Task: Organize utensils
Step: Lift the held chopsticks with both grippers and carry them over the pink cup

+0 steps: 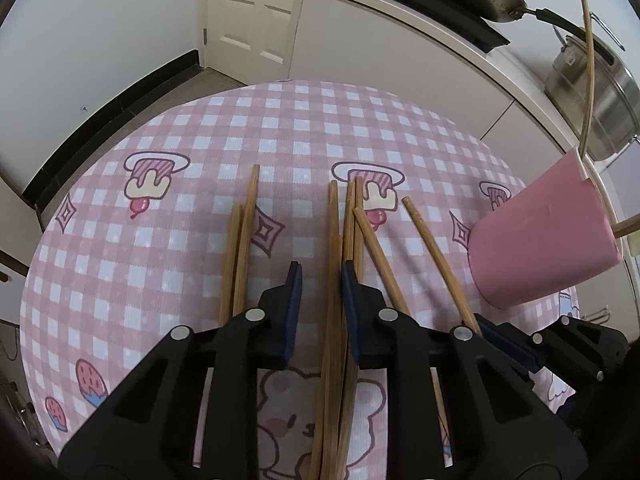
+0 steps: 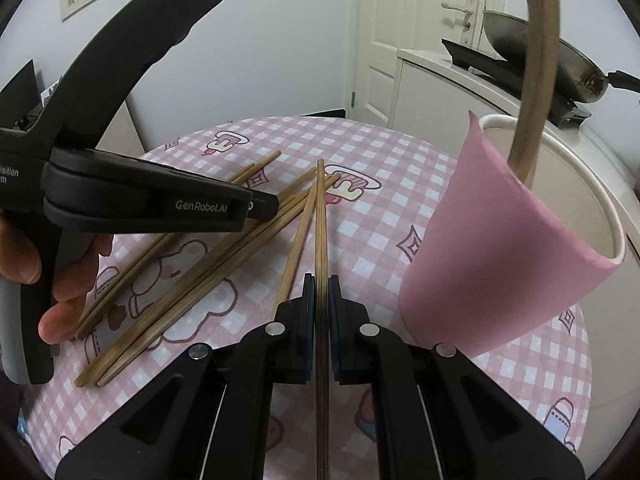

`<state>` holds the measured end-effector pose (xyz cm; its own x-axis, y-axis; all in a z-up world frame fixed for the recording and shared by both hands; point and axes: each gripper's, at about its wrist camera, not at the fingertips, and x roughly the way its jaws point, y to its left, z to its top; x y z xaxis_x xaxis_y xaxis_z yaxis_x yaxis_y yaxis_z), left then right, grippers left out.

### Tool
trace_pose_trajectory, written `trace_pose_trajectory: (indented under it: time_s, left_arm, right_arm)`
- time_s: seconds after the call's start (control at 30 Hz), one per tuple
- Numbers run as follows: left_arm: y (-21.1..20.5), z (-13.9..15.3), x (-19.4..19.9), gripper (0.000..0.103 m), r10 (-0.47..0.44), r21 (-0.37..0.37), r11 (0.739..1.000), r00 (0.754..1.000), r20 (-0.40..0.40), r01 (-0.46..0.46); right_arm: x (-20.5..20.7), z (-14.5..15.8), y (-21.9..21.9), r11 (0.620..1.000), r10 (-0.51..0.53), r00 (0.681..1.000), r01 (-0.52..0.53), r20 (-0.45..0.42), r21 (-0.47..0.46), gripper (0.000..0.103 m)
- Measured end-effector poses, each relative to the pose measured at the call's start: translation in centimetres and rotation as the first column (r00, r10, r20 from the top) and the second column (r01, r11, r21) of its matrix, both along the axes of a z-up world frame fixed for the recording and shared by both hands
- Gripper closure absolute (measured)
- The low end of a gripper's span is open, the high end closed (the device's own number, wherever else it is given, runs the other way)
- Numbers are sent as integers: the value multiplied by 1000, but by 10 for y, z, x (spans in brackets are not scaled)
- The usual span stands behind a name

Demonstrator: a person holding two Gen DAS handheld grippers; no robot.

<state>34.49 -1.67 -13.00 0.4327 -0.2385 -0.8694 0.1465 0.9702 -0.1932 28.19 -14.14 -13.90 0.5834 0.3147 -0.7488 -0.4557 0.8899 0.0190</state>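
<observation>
On the left of the tabletop [image 1: 168, 248], which is covered by a pink checked cloth, two wooden chopsticks [image 1: 240, 240] are seen lying side by side, untouched. Just to their right, the left gripper [image 1: 319, 280] is lowered over a bundle of chopsticks [image 1: 340, 264]; its jaws are narrowed around the bundle, with a gap visible beside the left pad, so a firm pinch cannot be confirmed. Further right, two loose chopsticks [image 1: 432, 248] are spread at an angle on the cloth. At the far right a pink cup [image 1: 540, 240] is seen leaning, with one chopstick [image 1: 588, 72] already standing in it and a second apparently poking out near its rim.

In the right wrist view, the right gripper [image 2: 320, 284] is pressed together on a single chopstick [image 2: 320, 216], pointed forward beside the cup.

The task is judged to be at an early stage: few chopsticks have been stowed, one is in hand, and most are still to be gathered from the cloth.

The chopsticks are slender, straight, light brown sticks of similar length, with visible grain.
</observation>
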Motion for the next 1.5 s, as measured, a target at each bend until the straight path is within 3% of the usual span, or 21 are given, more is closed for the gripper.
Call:
trace_pose_trajectory:
  time_s: [0.17, 0.33, 0.6, 1.0, 1.17, 1.3, 1.43, 1.5]
  left_arm:
    - [-9, 1, 9, 97, -27, 5, 1000, 1000, -1, 27]
    - [-7, 2, 8, 97, -6, -1, 1000, 1000, 18, 6]
    - [6, 49, -32, 97, 6, -12, 1000, 985, 174, -4]
    - [6, 130, -121, 97, -59, -10, 998, 908, 414, 70]
    - [-7, 145, -151, 97, -70, 26, 997, 869, 491, 66]
    - [-17, 149, -170, 97, -67, 32, 998, 845, 531, 59]
    - [-27, 151, -189, 97, -49, 52, 998, 813, 580, 23]
    - [-32, 150, -196, 97, -46, 52, 998, 803, 594, 18]
  right_arm:
    - [-2, 4, -1, 1000, 4, 1000, -4, 1, 8, 98]
    - [-6, 13, -1, 1000, 9, 1000, -9, 8, 20, 98]
    - [-18, 25, 1, 999, 19, 999, -20, 39, 43, 98]
    - [-74, 80, -8, 994, 30, 981, -48, 189, 95, 98]
    - [-97, 102, -17, 991, -8, 961, -30, 278, 130, 98]
    - [-114, 115, -27, 988, -74, 925, 16, 372, 155, 98]
    - [-126, 114, -31, 986, -139, 884, 80, 447, 148, 98]
    - [-127, 108, -34, 983, -150, 886, 86, 439, 162, 98]
